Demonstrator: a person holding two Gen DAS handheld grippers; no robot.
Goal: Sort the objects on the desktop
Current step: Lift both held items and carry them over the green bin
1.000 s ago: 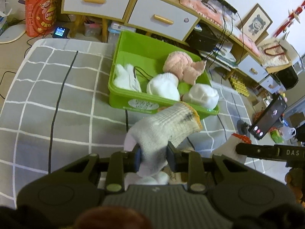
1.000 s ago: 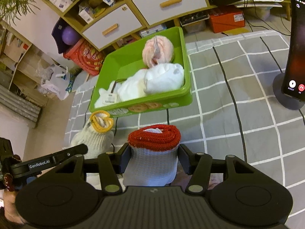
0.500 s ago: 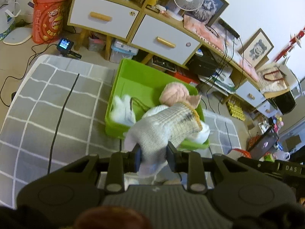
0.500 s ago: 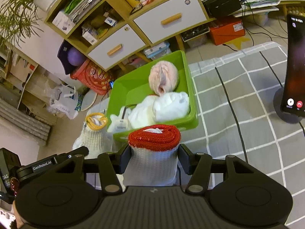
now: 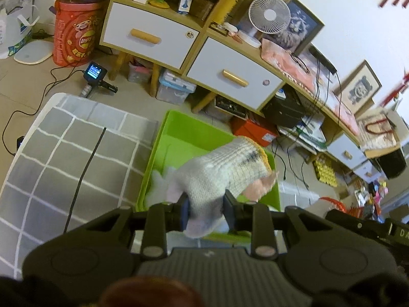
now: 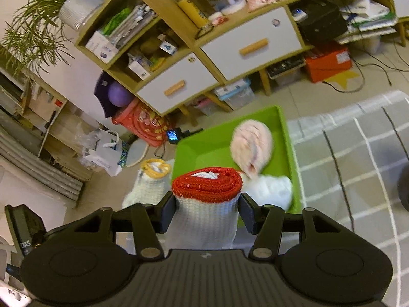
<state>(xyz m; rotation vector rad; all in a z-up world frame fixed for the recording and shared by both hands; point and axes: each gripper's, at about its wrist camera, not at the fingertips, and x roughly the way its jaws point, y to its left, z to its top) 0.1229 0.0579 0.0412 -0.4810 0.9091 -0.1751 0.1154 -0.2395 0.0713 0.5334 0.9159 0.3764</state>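
My left gripper [image 5: 205,208] is shut on a white knit glove with a yellow cuff [image 5: 225,174], held in the air above the green bin [image 5: 184,143]; this glove also shows in the right wrist view [image 6: 150,181]. My right gripper [image 6: 207,211] is shut on a white knit glove with a red cuff [image 6: 207,194], held above the near edge of the green bin [image 6: 217,148]. In the bin lie a pink bundle [image 6: 251,148] and white bundles [image 6: 273,192].
The bin stands on a grey checked cloth [image 5: 64,158] with a black cable [image 5: 84,174] across it. Behind are a wooden shelf unit with white drawers [image 5: 153,38], a red snack tub [image 5: 74,41], a small screen device [image 5: 94,73] and floor clutter.
Both grippers have risen with their gloves and tilted up, so the bin looks smaller and more of the shelves shows. Both stay shut.
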